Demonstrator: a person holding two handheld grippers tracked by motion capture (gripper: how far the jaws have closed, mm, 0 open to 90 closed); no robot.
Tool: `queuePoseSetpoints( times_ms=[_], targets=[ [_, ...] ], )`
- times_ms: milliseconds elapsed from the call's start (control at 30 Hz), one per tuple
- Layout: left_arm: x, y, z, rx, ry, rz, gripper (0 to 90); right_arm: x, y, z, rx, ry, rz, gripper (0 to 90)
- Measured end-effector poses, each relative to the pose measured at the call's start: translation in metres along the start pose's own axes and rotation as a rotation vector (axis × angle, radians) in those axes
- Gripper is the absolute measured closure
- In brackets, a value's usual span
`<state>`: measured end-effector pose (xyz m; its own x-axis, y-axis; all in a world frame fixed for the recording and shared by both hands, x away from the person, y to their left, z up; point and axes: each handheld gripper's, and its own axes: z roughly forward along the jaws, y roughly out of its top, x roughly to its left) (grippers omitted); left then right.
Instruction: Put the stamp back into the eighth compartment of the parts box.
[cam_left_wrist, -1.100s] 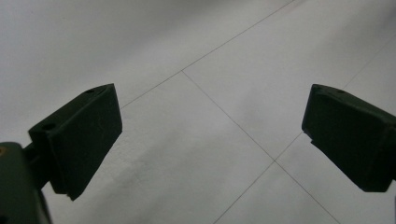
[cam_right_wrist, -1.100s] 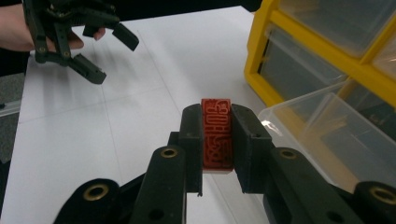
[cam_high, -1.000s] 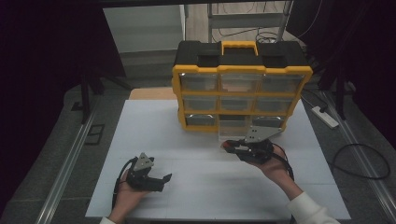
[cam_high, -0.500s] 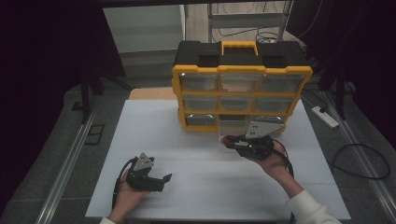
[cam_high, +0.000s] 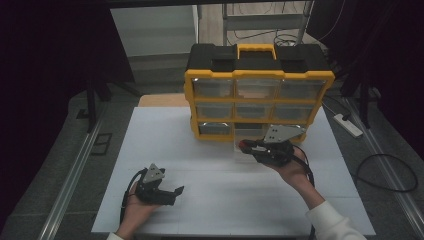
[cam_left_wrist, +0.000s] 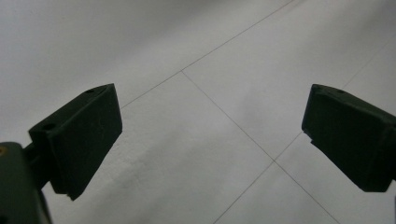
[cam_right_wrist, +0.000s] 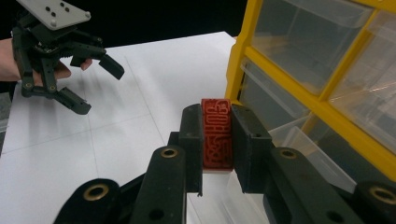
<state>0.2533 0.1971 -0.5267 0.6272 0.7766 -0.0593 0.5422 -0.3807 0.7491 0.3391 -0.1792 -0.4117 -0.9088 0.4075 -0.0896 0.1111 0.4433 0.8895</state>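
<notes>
Red stamp block, its face covered in raised characters, sits clamped between the 2 jaws of the right gripper; we see the pads pressing flat on both of its broad sides, with its long axis running up along the jaws and its top end standing just clear of their tips.

We take the yellow-and-black drawer organizer as our landmark. In the high view the right gripper is held just in front of the organizer's bottom row, its jaws pointing across that row. A clear drawer stands pulled out from that row, and in the right gripper view it lies immediately beside and slightly below the block, on the organizer's side of the jaws. We judge that the coming move turns on this: the block has only to go sideways and down toward the organizer to land in the drawer, though we cannot tell whether the block is already over its rim.

The left gripper rests well away from the organizer, near the front of the white tabletop, and its jaws stand wide apart with nothing between them. The right hand is plainly the nearer one to the drawer.
</notes>
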Motion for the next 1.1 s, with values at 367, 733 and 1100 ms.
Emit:
queuePoseSetpoints(
  times_ms=[367, 733, 1100],
  targets=[
    [0.0, 0.0, 0.0, -0.004, 0.002, -0.001, 5.1, -0.009, 0.005, 0.0, -0.012, -0.012, 0.016, 75.0],
    [0.0, 0.0, -0.001, -0.003, 0.003, 0.001, 5.1, -0.026, 0.005, 0.007, -0.01, -0.048, 0.037, 75.0],
    [0.0, 0.0, 0.0, -0.002, 0.002, 0.002, 5.1, -0.043, 0.005, 0.014, -0.01, -0.086, 0.058, 75.0]
  ],
)
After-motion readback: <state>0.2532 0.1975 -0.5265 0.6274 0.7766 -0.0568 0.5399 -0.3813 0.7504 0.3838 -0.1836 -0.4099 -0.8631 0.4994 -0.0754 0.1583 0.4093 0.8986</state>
